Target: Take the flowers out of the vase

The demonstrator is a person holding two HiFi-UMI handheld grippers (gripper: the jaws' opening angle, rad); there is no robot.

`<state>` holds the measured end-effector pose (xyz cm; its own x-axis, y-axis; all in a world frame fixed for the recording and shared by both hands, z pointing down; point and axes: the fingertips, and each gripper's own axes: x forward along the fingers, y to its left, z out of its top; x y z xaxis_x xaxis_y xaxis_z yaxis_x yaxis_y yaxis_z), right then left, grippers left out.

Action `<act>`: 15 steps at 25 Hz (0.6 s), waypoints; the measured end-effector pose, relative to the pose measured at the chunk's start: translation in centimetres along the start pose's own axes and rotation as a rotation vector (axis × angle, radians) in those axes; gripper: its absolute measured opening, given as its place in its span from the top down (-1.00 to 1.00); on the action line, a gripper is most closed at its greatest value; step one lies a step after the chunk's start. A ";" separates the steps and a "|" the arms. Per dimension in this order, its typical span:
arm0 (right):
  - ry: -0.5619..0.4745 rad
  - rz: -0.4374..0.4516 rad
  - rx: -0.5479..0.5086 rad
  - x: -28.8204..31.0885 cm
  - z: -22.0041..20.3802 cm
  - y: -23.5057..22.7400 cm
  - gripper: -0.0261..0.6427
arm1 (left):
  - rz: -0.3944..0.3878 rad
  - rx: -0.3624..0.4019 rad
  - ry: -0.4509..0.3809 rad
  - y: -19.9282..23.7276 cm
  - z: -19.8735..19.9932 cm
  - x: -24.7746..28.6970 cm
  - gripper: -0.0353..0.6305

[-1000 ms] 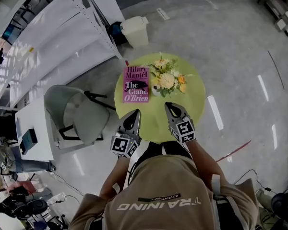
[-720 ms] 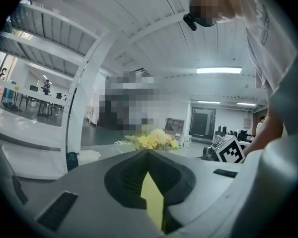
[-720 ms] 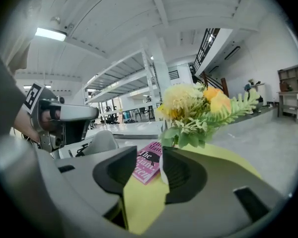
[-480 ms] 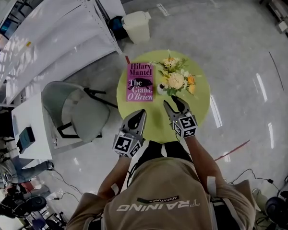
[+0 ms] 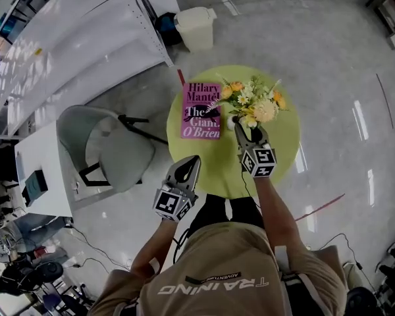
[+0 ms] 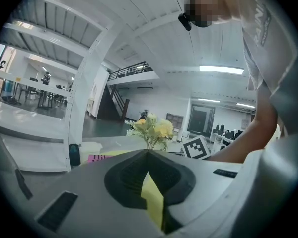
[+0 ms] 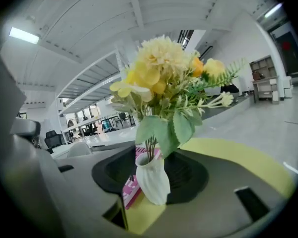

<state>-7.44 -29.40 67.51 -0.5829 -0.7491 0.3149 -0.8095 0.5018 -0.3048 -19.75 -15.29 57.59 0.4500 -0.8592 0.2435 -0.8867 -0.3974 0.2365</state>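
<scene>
Jaws on my right gripper (image 5: 245, 131) stand wide, having just been opening, and the white ribbed vase (image 7: 151, 178) sits between them near the tips. I see a gap on each side of it, so neither pad presses on it; whether one brushes it I cannot tell. My left gripper (image 5: 191, 160) is closed tip to tip with nothing between, only a sliver of green tabletop showing behind the tips. It hangs over the near left rim of the round table (image 5: 284, 151), well apart from the vase.

Room around the vase is uneven. The pink book (image 5: 202, 110) lies flat just left of it, its long side running near to far, and in the right gripper view its corner shows behind the vase's left side. To the right and on the near side the tabletop is bare out to the rim. Beyond the far rim there is grey floor, with a white bin (image 5: 197, 28) farther off at the far left and a grey chair (image 5: 112, 151) left of the table.

The vase stands upright near the table's middle, long axis vertical, mouth up. The flowers (image 5: 253, 101) are in it: thin stems rise straight from the mouth, then yellow, cream and orange blooms and green leaves fan out above, spreading toward the far right in the head view.
</scene>
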 end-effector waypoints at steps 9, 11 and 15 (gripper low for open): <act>0.019 0.009 -0.002 3.4 0.1 0.3 0.37 | 0.000 -0.019 0.017 1.7 -1.2 -0.2 0.89; 0.017 -0.003 -0.028 3.8 0.3 0.3 0.42 | -0.002 -0.020 0.021 2.0 -1.6 -0.2 0.89; 0.007 -0.038 -0.052 3.9 0.8 -0.1 0.71 | -0.008 -0.025 0.024 2.2 -2.1 -0.5 0.89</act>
<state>-9.56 -32.75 68.07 -0.5517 -0.7653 0.3317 -0.8337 0.4947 -0.2454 -21.68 -15.09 60.01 0.4599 -0.8477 0.2644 -0.8802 -0.3958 0.2621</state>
